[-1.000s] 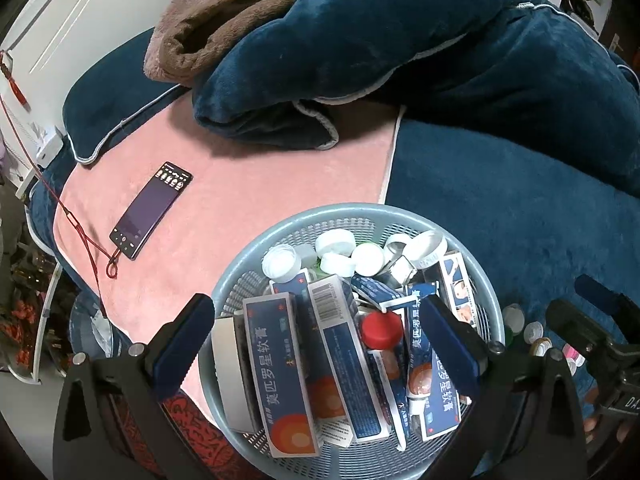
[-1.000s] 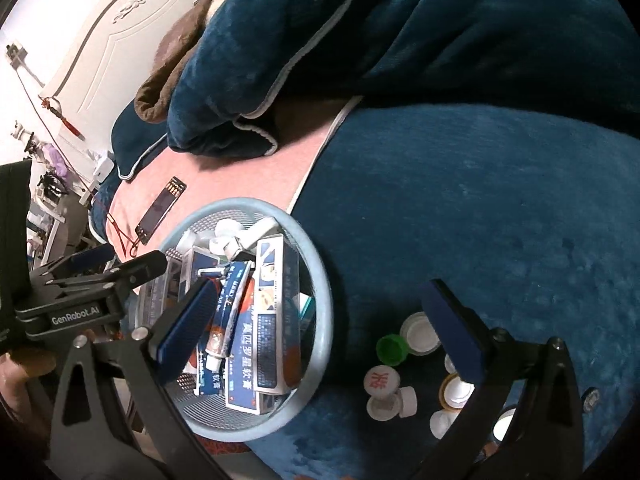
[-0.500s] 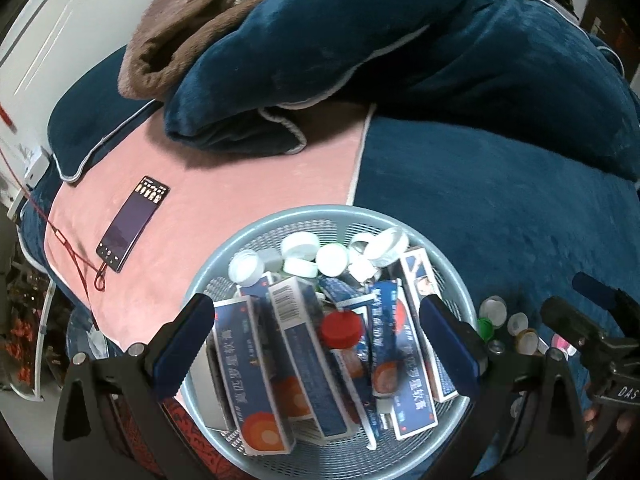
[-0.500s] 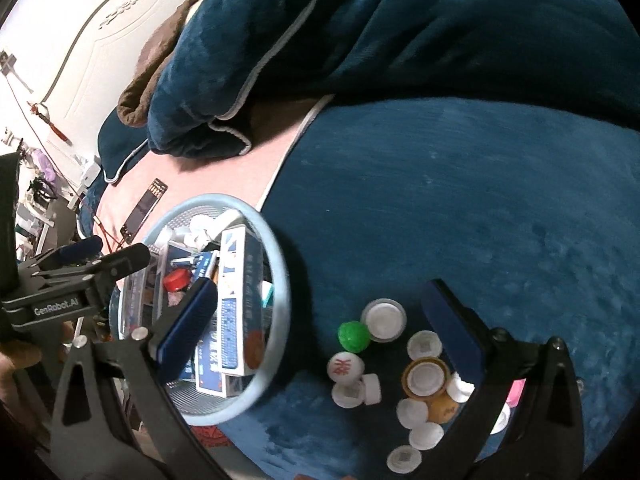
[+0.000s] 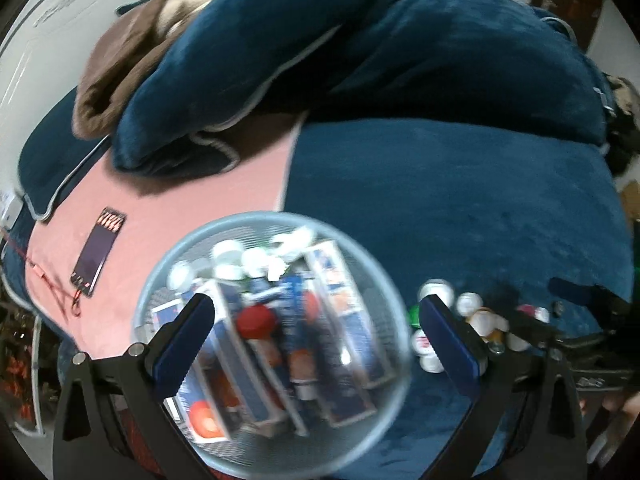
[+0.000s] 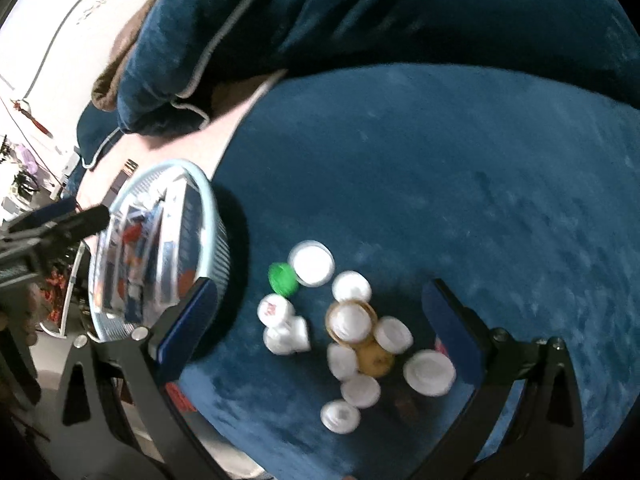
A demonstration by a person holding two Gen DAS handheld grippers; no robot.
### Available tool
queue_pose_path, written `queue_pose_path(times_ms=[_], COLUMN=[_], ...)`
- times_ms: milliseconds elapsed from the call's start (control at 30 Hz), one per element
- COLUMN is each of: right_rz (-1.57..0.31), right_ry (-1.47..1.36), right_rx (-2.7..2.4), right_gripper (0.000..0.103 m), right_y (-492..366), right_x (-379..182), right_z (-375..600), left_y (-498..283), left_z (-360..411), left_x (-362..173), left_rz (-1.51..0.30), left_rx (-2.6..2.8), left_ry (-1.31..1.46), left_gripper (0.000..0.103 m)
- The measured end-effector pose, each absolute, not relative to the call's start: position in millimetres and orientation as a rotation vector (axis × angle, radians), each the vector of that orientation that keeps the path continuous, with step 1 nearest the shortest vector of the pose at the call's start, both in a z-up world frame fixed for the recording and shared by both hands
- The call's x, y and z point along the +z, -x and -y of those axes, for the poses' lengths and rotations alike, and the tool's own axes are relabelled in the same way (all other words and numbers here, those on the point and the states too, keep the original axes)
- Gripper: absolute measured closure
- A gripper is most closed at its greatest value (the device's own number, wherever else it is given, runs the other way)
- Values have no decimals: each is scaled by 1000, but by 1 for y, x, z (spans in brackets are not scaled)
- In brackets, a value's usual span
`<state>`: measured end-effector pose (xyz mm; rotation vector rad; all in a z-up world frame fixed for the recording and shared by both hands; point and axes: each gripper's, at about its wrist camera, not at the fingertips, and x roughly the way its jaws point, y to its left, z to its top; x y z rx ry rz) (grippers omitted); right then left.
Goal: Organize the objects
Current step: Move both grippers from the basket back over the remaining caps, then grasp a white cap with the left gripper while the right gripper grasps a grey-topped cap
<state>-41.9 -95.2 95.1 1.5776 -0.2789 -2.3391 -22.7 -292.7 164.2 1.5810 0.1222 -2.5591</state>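
On the dark blue bedspread (image 6: 440,168), a round pale blue mesh basket (image 5: 360,256) serves as the landmark. Inside it: several blue-and-white medicine boxes (image 5: 340,320) lying lengthwise, a red cap (image 5: 256,320) near the middle, and white caps (image 5: 240,258) heaped at the far rim. Contents are motion-blurred; print on the boxes cannot be read.

Left gripper (image 5: 316,344) hangs over the basket, jaws wide apart, nothing between them.

Just beside the basket, on its right, a cluster of loose bottle caps (image 6: 352,324) lies on the bedspread: mostly white, one green cap (image 6: 283,278) nearest the basket, one white cap with a red mark (image 6: 274,309), and a yellowish piece (image 6: 376,356) under the white ones. Whether neighbouring caps touch cannot be told in every case.

Right gripper (image 6: 320,324) is above that cluster, jaws spread wide, holding nothing.

Left of the basket, a phone (image 5: 98,256) lies flat on a pink towel (image 5: 180,216), with a red cord (image 5: 52,284) at its near end. Beyond the basket, a folded blue blanket (image 5: 320,60) and a brown one (image 5: 120,68) are piled.
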Motion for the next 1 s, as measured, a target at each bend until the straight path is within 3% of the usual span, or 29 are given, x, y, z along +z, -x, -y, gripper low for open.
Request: queue_pose_path(times_ms=[233,500,867,900,933,1000], right_rz=[392,517,548,552,553,507], right_ry=[-1675,-1710,-1740,-1749,-1762,-1803], right_rx=[-2443,-2417,-2409,-2410,-2414,-2433], right_gripper=[0,1,1,1,1,2], right_y=[17,-15,-26,-25,-22,-17], right_x=[88,70,55,52,49,43], right_z=[29,2,-4,-4,-6,-8], left_y=[-7,-40,-44,-43,-41,-39], left_z=[233,164,120,121,121,124], left_x=[162,100,26,23,17,11], left_rz=[-256,-197,-63,-63,-67,-61], left_rx=[-2731,-2799,-2717,-2705,-2688,-2667], left_ry=[-1569,-1650,-1832,-1844,-1869,-1893], left_gripper=[1,2,19,27,44,60])
